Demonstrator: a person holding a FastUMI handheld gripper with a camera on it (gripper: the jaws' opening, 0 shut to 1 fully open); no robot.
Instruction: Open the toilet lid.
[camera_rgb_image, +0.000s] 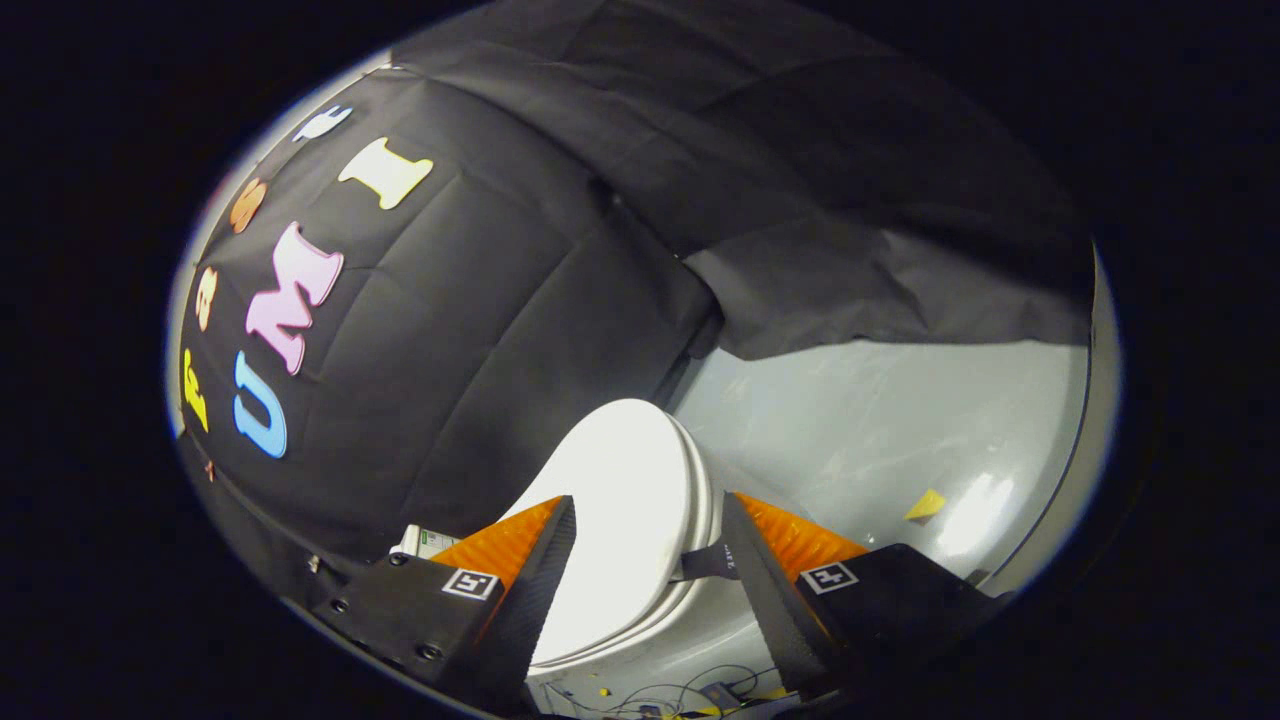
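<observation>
Two fingers of the gripper (650, 545) stand well apart in the gripper view, holding nothing, with the white toilet lid (625, 520) lying between and just beyond them and a dark strap tab (708, 562) on the lid's edge just inside the right finger. The lid appears down on the seat, so the task is judged barely begun: the tab or rim is yet to be gripped and the lid swung up. No brand or legible writing is visible on the toilet; a square marker (471, 584) sits on each finger mount, and the strap's small print is too fine to read.
</observation>
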